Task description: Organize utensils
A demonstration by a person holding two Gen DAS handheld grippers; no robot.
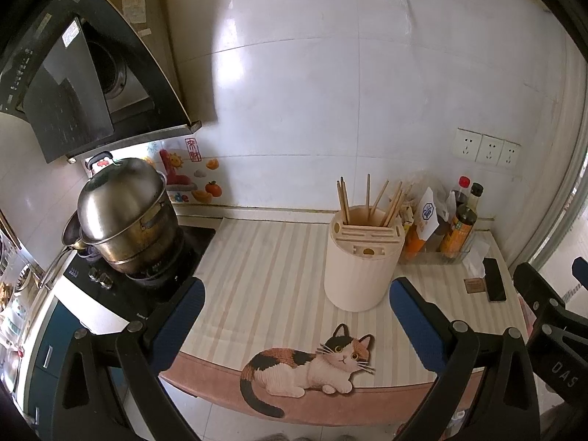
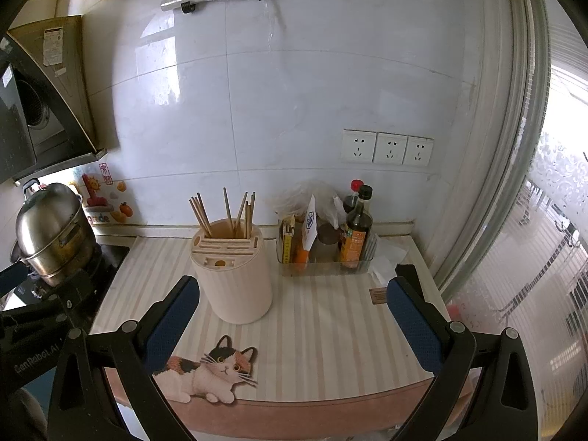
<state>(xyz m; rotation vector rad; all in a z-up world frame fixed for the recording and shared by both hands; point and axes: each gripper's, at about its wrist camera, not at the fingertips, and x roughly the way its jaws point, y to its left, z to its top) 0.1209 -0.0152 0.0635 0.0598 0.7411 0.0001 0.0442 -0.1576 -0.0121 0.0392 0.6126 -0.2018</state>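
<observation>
Both your left gripper (image 1: 297,316) and right gripper (image 2: 293,312) hang spread wide and empty over the striped mat (image 2: 323,330). The chopsticks (image 2: 224,215) already stand splayed in the back well of the cream holder (image 2: 235,279), mid-counter beside the bottle tray (image 2: 327,257). To tidy them, I'd steady the holder with one gripper and come down from above on one stick, pinching near its top.
</observation>
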